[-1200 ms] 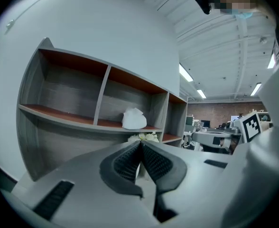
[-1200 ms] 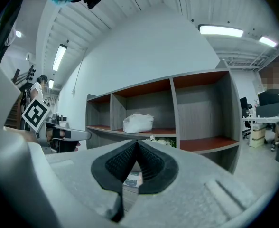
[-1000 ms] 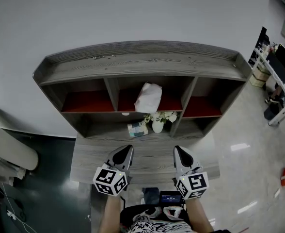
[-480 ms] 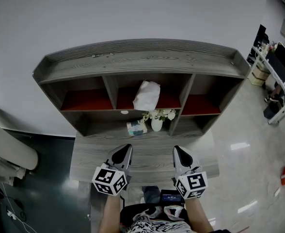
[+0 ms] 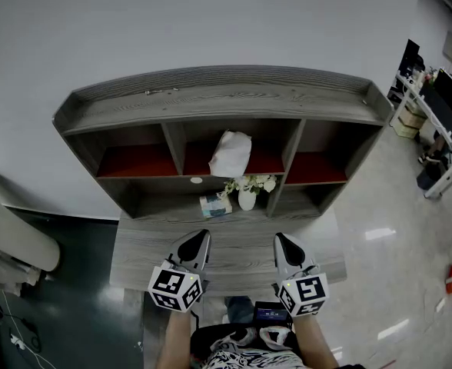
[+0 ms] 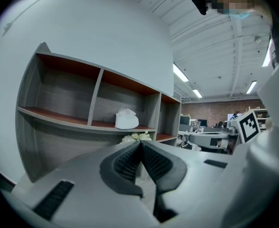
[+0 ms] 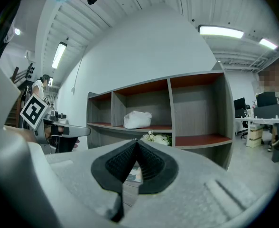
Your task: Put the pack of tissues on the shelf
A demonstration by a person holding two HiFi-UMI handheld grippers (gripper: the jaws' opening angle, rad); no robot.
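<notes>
Head view: the person's left forearm [image 5: 177, 338] and right forearm [image 5: 313, 335] reach forward side by side. They carry the left claw [image 5: 200, 241] and the right claw [image 5: 284, 243] over the front half of the worktop [image 5: 237, 246], near its front edge. Both claws point at the shelf [image 5: 211, 102] and are well apart from each other. The pack of tissues [image 5: 232, 154] stands in the shelf's middle compartment, well beyond both claws and between their lines. It is a white, soft-looking, bulging pack, taller than it is wide. Below it, at the worktop's rear edge, are a small printed packet [image 5: 214, 205] and a white vase of flowers [image 5: 247, 194].

Left gripper view: the left claw [image 6: 140, 144] is pressed fully together with nothing between its ribbed pads. The pack of tissues [image 6: 126, 120] sits above and just left of the claw tip, on the red-brown board of the middle compartment. The flowers [image 6: 135, 137] show just over the tip. The right claw's marker cube [image 6: 247, 125] is at the far right.

Right gripper view: the right claw [image 7: 136, 143] is likewise closed tight and empty. The pack of tissues [image 7: 137, 119] lies straight above its tip, in the middle compartment. It is white and creased, with a rounded top. The flowers [image 7: 156, 137] are just right of the tip, and the printed packet [image 7: 135, 175] shows low, behind the pads.
</notes>
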